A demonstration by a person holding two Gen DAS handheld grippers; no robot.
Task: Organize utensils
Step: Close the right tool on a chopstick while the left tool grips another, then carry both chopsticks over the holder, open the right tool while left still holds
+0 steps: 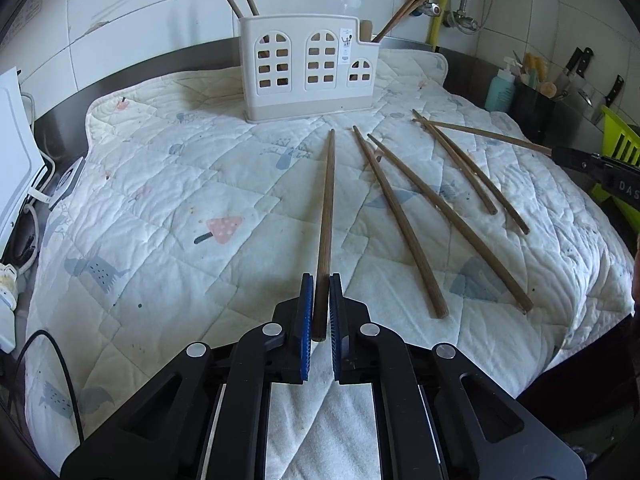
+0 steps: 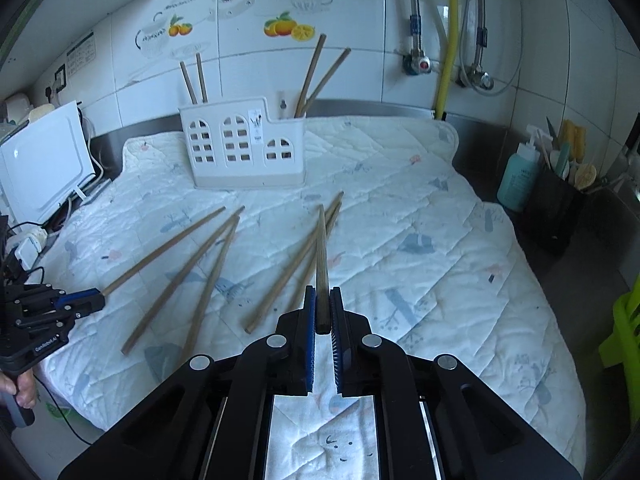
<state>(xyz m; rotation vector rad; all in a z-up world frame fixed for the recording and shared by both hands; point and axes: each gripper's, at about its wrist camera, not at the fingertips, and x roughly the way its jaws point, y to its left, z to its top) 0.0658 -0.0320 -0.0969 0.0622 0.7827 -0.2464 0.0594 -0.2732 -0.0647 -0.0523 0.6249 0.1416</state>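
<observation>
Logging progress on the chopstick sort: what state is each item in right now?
Left gripper: shut on one chopstick.
Right gripper: shut on another chopstick.
Four loose chopsticks: lying on the quilted mat.
Holder: upright, chopsticks standing at both ends.

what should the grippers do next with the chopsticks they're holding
Probably carry both to the white utensil holder and drop them in. The left gripper and right gripper are each shut on a wooden chopstick, and chopsticks already stand in the holder.
</observation>
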